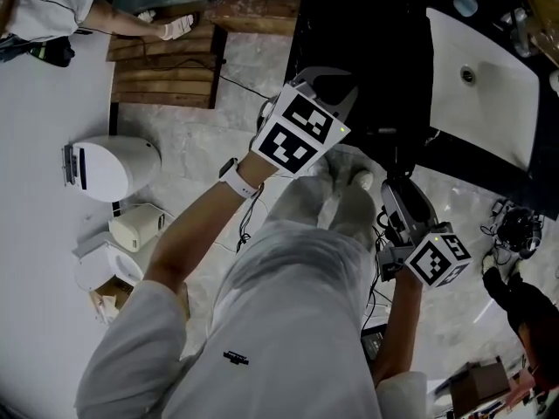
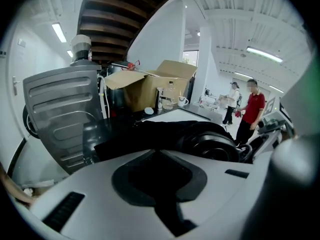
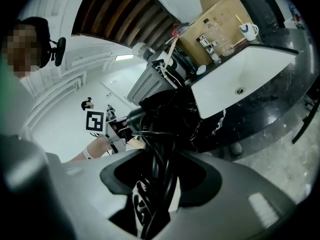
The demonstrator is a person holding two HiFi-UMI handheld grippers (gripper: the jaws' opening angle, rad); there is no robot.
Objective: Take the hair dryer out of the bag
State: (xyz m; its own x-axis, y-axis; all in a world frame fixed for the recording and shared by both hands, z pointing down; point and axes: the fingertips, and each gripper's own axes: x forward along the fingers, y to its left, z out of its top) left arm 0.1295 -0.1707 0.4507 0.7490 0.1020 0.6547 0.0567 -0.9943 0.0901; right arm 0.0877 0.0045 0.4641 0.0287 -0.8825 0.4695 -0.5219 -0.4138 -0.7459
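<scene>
A black stone countertop [image 3: 260, 104] with a white sink [image 3: 240, 79] set in it runs above a pale marble floor [image 1: 201, 147]. Wooden stair undersides and a cardboard box [image 2: 150, 84] stand behind it.

The hair dryer [image 2: 215, 145] is at the bag's mouth, off the counter's edge. In the head view it sits at about five o'clock from the black bag [image 2: 150, 134]. The right gripper [image 3: 155, 189] is clamped on it low down, its jaws standing wide with loops of black cord [image 3: 157, 169] running up between them. The hold seems to be on the cord-wrapped handle.

I judge the shell to be rigid, smooth plastic of moderate weight, heavy at the barrel end, so it may swing or slide in a loose pinch. The handle is the sound place to hold it. The cord is limp and could snag on the bag's rim as the dryer comes away. The bag is soft cloth and would follow the dryer unless it is held back.

The left gripper [image 2: 160, 184], at about ten o'clock from the dryer in the head view, has its jaws nearly together, apparently pinching the bag's fabric.

Black on black makes much of this hard to read:
- The handle itself is hidden behind cord and jaws.
- No plug shows.
- I cannot tell whether the nozzle end is fully clear of the cloth.
- The left gripper's tips are lost in the fabric.
</scene>
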